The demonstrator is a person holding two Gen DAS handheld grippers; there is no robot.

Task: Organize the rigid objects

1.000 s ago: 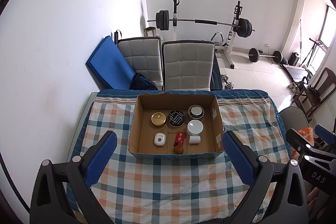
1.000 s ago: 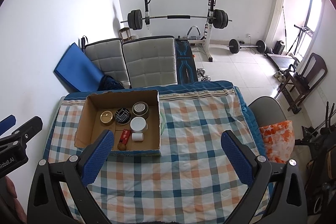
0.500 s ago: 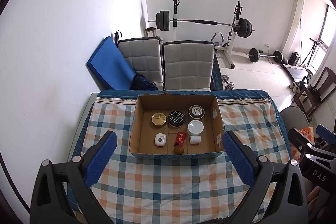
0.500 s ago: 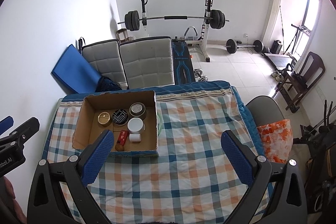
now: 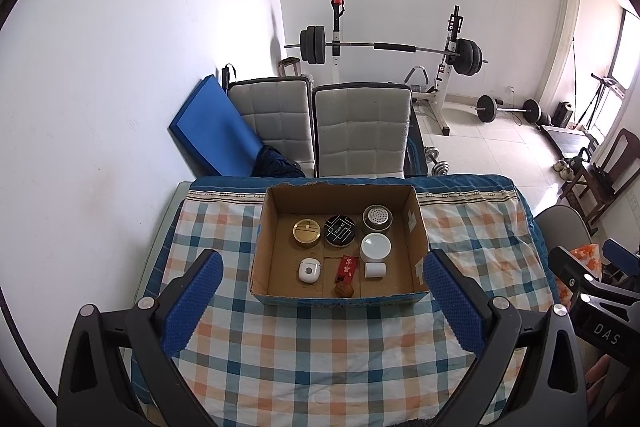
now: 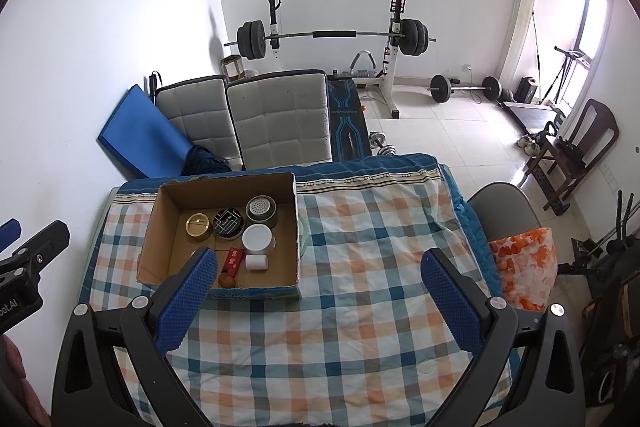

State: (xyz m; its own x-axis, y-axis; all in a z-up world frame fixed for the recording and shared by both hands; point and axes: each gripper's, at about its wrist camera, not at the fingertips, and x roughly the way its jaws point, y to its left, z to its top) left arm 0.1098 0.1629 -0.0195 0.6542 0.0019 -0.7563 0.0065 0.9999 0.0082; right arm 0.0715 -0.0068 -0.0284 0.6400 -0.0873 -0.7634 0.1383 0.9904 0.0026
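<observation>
1. The left tongs [image 5: 322, 301] hang spread wide and empty above the near half of the worktop [image 5: 312, 359], their blue pads framing the cardboard box [image 5: 416, 227] without touching it.
2. The right tongs [image 6: 318, 297] are likewise released and hold nothing, poised over bare cloth to the right of the box; the left pad overlaps the box's near corner in the right wrist view.
3. The worktop is covered by a checked cloth [image 6: 360, 339] in blue, orange and white, with a dark blue border at the far edge.
4. The box sits open on the far left part of the cloth. Inside, the back row holds a gold round tin [image 5: 307, 232], a black round tin [image 5: 340, 230] and a grey perforated lid [image 5: 377, 217].
5. In front of those lie a white round lid [image 5: 375, 246], a small white cylinder [image 5: 375, 270], a red packet [image 5: 347, 267], a white earbud case [image 5: 309, 270] and a brown walnut-like ball [image 5: 344, 290] by the near wall.
6. Beyond the worktop stand two white padded chairs [image 5: 362, 131], with a blue mat [image 5: 214, 129] leaning on the wall.
7. Farther back, a barbell rack [image 6: 332, 35] stands against the white wall; a loose barbell [image 6: 466, 87] lies on the tiled floor [image 6: 440, 135].
8. A wooden chair [image 6: 580, 147] stands at the right, near a bright window.
</observation>
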